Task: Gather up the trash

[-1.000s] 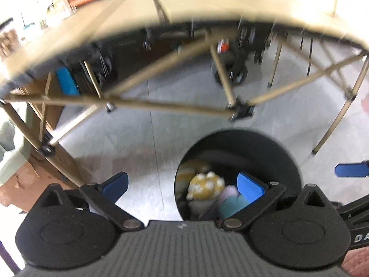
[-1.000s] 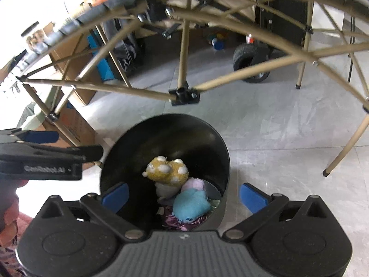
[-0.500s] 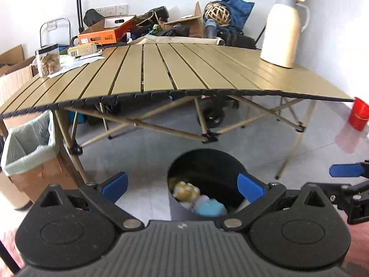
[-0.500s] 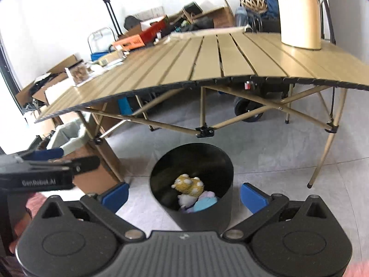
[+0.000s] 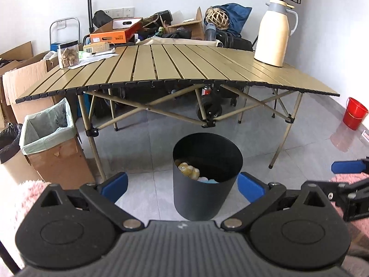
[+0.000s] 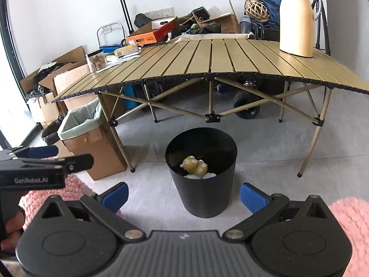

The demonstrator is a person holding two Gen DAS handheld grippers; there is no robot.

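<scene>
Both hand-held grippers pulled back, left, right, spread empty, black bin ahead, apart.

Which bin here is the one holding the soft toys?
Find the slatted folding table; on the floor before its front edge stands a round black bin. Unlike the bag-lined cardboard box at the table's left leg, it is unlined and shows a yellow plush toy.
</scene>
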